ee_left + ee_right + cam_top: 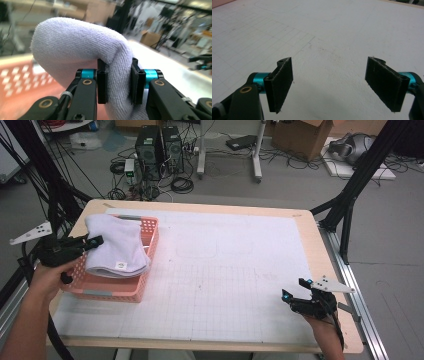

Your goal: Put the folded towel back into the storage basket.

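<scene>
Folded white towel (116, 247) lies across the pink plastic basket (113, 290) at the left end of the table (210, 210), sitting in and partly above the basket, with its far fold draped over the basket's far rim. The towel looks already folded into a thick stack; a small label shows on its near edge. Left gripper (93, 241) comes in from the left side of the basket, and in the left gripper view its pads (102, 86) are pressed into a bunched fold of the terry cloth, which bulges up and over them; so the left jaws are clamped on the towel. Right gripper (296, 290) hangs over the bare gridded white mat (240, 285) at the near right, well apart from basket and towel; in the right gripper view its jaws stand wide with nothing between them. Judgement on progress: folding appears done and the towel is essentially at the basket, so the work is near its end. What seems left is to settle the stack fully down inside the basket walls, let go with the left jaws, and draw the hand clear. Whether the towel's underside already touches the basket floor I cannot tell. The right hand seems to have no part in this step.
</scene>
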Demonstrator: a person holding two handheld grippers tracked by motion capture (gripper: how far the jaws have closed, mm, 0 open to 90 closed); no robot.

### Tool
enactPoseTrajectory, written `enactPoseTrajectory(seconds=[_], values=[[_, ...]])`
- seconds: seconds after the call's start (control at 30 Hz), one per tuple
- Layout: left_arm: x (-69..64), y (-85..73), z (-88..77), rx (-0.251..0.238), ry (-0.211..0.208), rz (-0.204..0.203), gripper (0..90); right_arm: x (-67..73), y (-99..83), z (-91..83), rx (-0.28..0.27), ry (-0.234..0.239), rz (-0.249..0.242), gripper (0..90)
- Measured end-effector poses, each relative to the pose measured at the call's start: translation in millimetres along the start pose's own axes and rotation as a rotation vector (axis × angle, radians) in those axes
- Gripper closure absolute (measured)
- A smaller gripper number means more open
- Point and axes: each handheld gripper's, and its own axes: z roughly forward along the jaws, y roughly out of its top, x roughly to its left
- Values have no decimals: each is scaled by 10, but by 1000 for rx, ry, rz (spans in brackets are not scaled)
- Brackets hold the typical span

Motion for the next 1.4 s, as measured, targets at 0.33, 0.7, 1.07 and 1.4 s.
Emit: enactPoseTrajectory(seconds=[0.33, 0.7, 1.07, 1.4], values=[[24, -91, 255, 249, 125, -20, 689, 18, 4, 3, 2, 9, -7, 213], [34, -66, 310, 344, 349, -113, 393, 38, 9, 6, 6, 16, -9, 213], [-209, 90, 180, 196, 438, -19, 362, 44, 18, 4, 2, 15, -12, 213], [-145, -163, 686, 481, 505, -69, 366, 54, 38, 0, -8, 22, -12, 213]])
